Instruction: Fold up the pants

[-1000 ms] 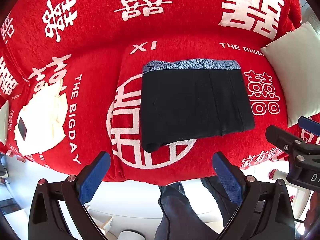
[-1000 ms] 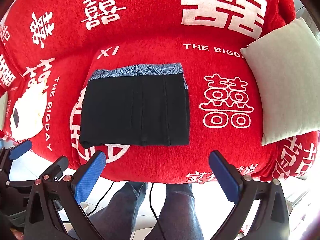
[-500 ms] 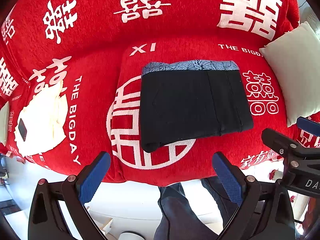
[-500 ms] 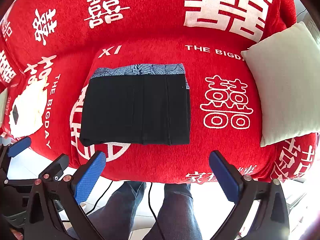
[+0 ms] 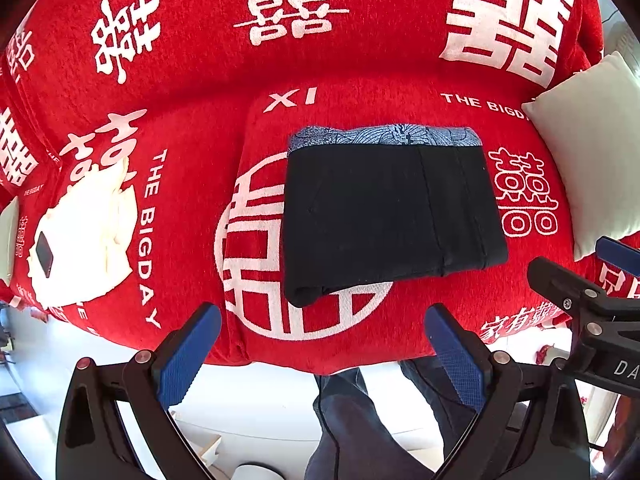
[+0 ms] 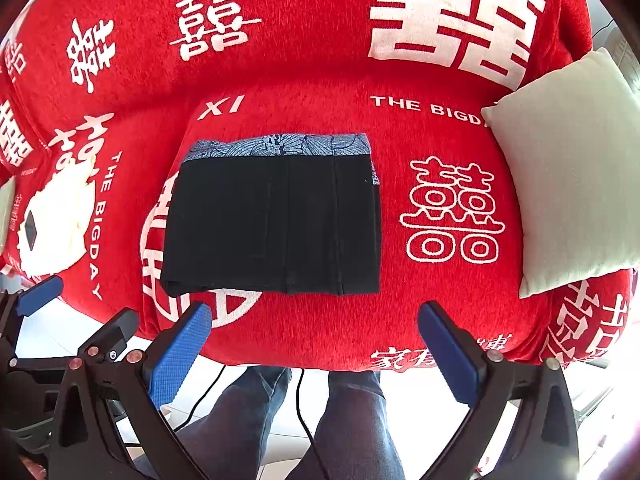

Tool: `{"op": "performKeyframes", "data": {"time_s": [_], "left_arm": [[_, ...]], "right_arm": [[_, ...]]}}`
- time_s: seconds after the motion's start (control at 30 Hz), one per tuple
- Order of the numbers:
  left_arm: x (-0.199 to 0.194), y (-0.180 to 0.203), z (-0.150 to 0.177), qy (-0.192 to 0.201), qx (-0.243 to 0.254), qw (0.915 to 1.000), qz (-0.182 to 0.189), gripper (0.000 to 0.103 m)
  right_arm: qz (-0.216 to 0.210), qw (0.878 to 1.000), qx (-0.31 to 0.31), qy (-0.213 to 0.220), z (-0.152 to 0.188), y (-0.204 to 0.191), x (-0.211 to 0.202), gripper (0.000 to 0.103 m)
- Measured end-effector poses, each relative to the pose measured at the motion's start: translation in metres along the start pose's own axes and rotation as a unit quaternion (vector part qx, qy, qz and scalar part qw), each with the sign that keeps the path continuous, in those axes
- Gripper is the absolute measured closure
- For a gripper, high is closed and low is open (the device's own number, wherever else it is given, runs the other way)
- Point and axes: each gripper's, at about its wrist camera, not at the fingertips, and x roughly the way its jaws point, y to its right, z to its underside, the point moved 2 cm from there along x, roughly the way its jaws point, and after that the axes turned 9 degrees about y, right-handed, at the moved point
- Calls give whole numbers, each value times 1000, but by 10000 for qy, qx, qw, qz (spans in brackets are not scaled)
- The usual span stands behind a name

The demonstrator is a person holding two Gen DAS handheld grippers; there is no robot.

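Almost nothing has shifted since the earlier frames: the folded pants [image 5: 390, 216] lie in the same spot on the sofa [image 5: 192, 120], and both tools hang in much the same place off its front edge. Seen from the left wrist, the pants form a compact black rectangle with a strip of blue-grey patterned fabric along the far edge, resting on the seat over a large white circular emblem. The sofa wears a red cover [image 6: 312, 64] printed with white characters and the words "THE BIGDAY". A pale cushion [image 6: 568, 184] leans at the right end of the seat, well apart from the pants, and at the left end a cream-coloured cloth [image 5: 84, 232] carries a small dark phone [image 5: 44, 254]. The left tool [image 5: 320, 352] is released, its blue-padded fingers [image 5: 188, 356] spread wide and holding nothing, near the seat's front edge but not touching the pants. The right tool [image 6: 316, 352] is likewise spread and empty, with blue pads [image 6: 448, 356] clear of the fabric. Below both, a person's legs [image 6: 352, 424] in dark trousers stand on a light floor, with a thin black cable [image 6: 308, 420] trailing between them.
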Motion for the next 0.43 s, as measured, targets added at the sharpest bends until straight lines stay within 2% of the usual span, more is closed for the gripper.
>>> {"op": "performKeyframes", "data": {"time_s": [0.43], "left_arm": [[1,-6,-2,75,-186,9998,18,1]], "right_arm": [[71,10000,54,-6,-2,6,2,0]]}}
